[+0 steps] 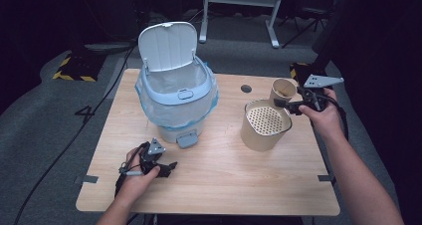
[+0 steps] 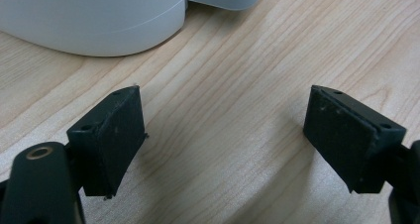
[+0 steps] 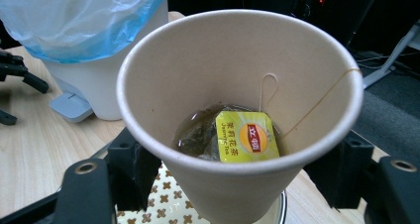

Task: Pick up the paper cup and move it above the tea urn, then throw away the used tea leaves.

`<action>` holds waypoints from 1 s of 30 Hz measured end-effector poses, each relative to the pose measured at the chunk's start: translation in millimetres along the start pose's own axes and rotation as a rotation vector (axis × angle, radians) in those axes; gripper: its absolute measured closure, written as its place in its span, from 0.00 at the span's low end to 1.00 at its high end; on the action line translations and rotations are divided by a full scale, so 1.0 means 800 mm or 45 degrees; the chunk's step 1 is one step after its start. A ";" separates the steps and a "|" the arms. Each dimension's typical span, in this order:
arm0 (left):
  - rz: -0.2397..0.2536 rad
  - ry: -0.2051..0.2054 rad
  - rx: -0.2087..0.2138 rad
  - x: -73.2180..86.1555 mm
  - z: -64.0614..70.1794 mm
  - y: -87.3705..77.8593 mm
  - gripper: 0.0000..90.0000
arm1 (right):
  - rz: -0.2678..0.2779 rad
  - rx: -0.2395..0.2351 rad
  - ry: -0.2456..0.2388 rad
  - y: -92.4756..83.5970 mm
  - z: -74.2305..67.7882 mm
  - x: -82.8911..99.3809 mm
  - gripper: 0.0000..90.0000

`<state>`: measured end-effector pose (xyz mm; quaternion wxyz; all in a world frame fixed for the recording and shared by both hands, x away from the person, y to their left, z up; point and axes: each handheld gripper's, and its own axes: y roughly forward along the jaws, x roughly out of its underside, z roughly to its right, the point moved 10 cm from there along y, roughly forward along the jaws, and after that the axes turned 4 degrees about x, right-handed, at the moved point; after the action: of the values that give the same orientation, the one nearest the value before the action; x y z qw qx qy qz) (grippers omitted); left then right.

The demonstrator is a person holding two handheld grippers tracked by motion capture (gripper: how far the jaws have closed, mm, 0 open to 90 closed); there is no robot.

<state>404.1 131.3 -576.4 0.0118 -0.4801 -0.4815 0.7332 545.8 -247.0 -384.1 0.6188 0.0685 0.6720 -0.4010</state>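
Observation:
My right gripper [image 1: 286,103] is shut on a tan paper cup [image 1: 282,91], held above the far right rim of a tan container [image 1: 259,140] with a perforated white strainer [image 1: 265,120] in its top. In the right gripper view the cup [image 3: 198,75] sits between the two black jaws of that gripper [image 3: 237,179]. It holds a wet tea bag [image 3: 195,135] with a yellow tag [image 3: 246,136] and string. My left gripper [image 1: 166,168] rests on the table near the front left, open, with nothing between the jaws [image 2: 225,135].
A white pedal bin [image 1: 176,100] with a blue bag liner stands at the table's far left, its lid [image 1: 167,45] raised and its pedal [image 1: 187,139] facing the left gripper. The bin's base [image 2: 99,21] is close ahead of the left jaws. A dark round hole [image 1: 246,88] marks the table.

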 end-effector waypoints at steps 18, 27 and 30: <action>-0.001 0.001 0.000 0.000 0.000 0.000 0.18 | -0.252 0.370 -0.799 0.000 0.011 0.006 0.35; -0.001 0.001 0.000 0.000 0.000 0.000 0.18 | -0.373 0.499 -1.140 -0.003 0.012 0.005 0.35; -0.001 0.001 0.000 0.000 0.000 0.000 0.18 | -0.412 0.548 -1.255 -0.004 0.013 0.004 0.35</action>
<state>404.1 131.3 -576.4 0.0121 -0.4802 -0.4817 0.7330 551.6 -257.2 -384.7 0.7622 -0.1063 0.2084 -0.6036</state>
